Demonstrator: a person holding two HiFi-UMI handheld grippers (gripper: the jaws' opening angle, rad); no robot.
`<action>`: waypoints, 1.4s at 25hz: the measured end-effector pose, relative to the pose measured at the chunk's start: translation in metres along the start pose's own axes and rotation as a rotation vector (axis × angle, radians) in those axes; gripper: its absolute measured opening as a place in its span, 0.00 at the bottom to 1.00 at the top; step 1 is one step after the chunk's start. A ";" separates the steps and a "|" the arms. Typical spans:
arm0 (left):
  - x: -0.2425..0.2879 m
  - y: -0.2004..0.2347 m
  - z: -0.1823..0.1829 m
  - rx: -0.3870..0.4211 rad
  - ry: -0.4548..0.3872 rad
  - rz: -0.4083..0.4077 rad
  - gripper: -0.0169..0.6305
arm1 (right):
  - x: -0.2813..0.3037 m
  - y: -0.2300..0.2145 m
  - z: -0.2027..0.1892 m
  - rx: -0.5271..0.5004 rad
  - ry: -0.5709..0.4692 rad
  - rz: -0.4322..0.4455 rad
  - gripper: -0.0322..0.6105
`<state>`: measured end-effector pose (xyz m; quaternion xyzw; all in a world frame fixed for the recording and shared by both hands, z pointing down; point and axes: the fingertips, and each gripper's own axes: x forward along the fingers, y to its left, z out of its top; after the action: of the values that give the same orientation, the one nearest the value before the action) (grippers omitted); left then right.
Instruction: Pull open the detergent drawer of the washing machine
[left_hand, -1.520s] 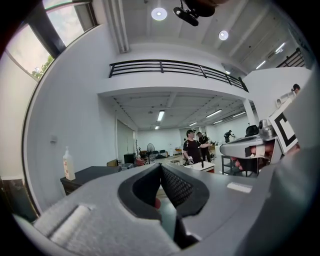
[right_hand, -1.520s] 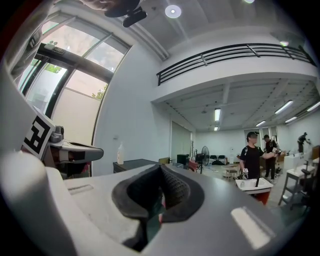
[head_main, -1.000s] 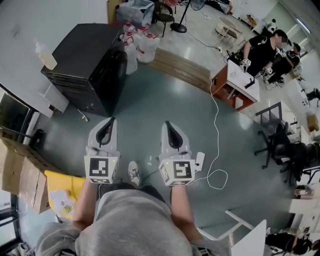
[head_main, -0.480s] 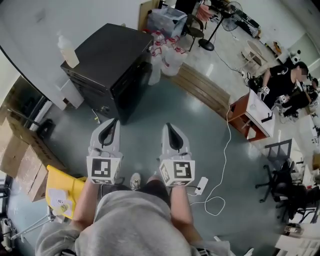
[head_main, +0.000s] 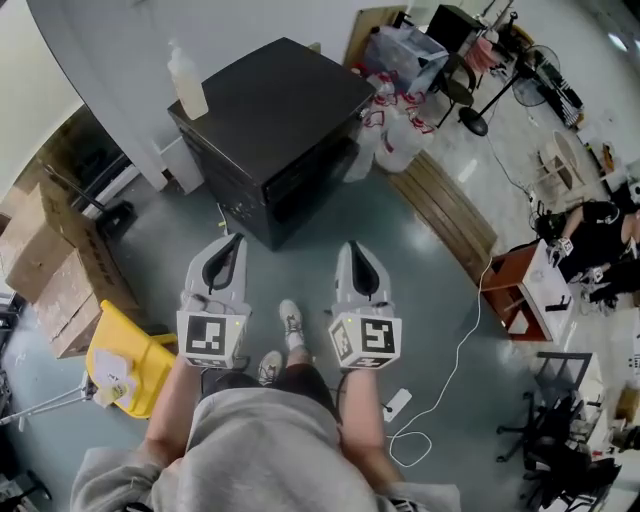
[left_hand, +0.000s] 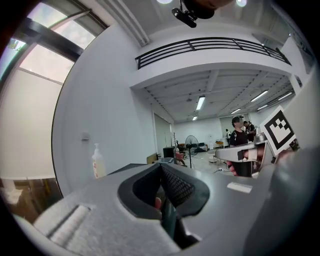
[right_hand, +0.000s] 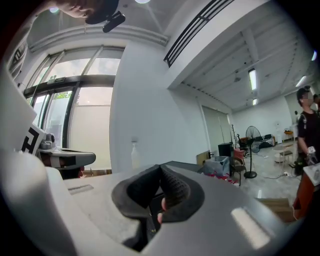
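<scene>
Head view: washing machine (head_main: 275, 110), black box, upright, back to the white wall (head_main: 120, 40), front facing the person; drawer not discernible. Left gripper (head_main: 228, 252) and right gripper (head_main: 358, 262) level, short of it. Left gripper view: jaws together, empty. Right gripper view: jaws together, empty

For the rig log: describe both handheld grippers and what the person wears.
The left gripper and right gripper match: light grey tapered shells with dark, textured pads lining the jaws. Each carries a white cube printed with black square markers at its rear. The person wears a grey top.
</scene>
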<state>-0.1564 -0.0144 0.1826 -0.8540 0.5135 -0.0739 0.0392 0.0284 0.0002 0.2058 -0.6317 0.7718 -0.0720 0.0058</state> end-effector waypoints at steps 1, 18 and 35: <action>0.007 0.004 -0.005 -0.002 0.009 0.015 0.04 | 0.012 -0.002 -0.004 0.006 0.006 0.013 0.06; 0.131 0.033 -0.093 -0.044 0.158 0.122 0.04 | 0.172 -0.053 -0.097 0.168 0.148 0.117 0.06; 0.191 0.044 -0.226 -0.113 0.262 0.170 0.04 | 0.268 -0.061 -0.226 0.246 0.207 0.155 0.06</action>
<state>-0.1446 -0.2017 0.4151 -0.7914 0.5879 -0.1520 -0.0699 0.0114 -0.2494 0.4585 -0.5540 0.8002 -0.2297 0.0092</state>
